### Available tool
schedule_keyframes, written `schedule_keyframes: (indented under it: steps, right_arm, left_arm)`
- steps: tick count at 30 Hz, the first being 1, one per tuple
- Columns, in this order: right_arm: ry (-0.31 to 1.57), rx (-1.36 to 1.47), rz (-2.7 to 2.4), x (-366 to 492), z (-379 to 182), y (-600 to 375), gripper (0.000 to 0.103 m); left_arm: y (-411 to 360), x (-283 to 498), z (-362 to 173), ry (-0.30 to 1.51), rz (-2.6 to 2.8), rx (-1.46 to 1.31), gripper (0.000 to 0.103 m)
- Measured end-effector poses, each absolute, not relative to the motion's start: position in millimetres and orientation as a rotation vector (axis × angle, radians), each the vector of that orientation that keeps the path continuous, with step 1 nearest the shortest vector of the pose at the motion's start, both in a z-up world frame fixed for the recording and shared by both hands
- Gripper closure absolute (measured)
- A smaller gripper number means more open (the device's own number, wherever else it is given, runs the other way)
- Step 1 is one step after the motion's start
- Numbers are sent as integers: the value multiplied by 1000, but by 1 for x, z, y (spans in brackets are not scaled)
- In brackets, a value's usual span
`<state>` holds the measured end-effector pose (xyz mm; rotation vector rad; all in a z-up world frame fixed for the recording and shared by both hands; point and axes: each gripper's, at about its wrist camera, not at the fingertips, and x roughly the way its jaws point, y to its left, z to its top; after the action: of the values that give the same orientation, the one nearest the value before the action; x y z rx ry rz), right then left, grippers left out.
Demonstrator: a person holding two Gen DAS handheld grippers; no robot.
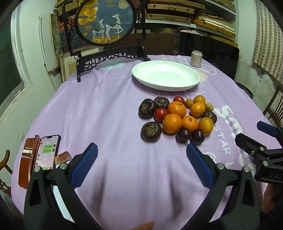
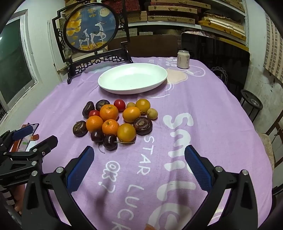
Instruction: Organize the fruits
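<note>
Only left view, wallet point(image 1: 28, 159), right, stool point(image 2: 251, 102)

A lilac cloth point(image 2: 203, 106) printed with white lettering covers the worktop. At its far edge stands a round deer painting point(image 1: 105, 21) in a black carved stand point(image 1: 109, 57), with a pale drink can point(image 2: 183, 59) upright to its right. A lit phone point(image 1: 46, 152) lies beside an open brown wallet case point(image 1: 28, 159) at the near left corner. Behind, shelves point(image 2: 176, 12) hold stacked flat boxes, and a dark panel point(image 2: 215, 53) leans against them.
</note>
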<state>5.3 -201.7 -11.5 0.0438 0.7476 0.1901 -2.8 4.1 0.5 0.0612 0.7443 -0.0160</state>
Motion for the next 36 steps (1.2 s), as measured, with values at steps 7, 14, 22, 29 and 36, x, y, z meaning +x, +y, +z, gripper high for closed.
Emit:
schedule_keyframes:
  steps: [7,14,22,29,36]
  right_arm:
    - [742,40,194,4,-7,-201,1]
    - [740,37,198,4,-4,-199,1]
    - [738,32,202,4,-3,-197,1]
    - [735,32,201,3,-1,-196,1]
    - [734,33,203,3,-2,-196,1]
  left_arm:
    - [5,-3,1,744,-17,59,2]
    - [6,-4,1,747,-15,53,2]
    - [6,-3,1,748,-14,51,2]
    - [7,-4,1,749,-15,52,2]
    - [7,-4,0,751,-14,53,2]
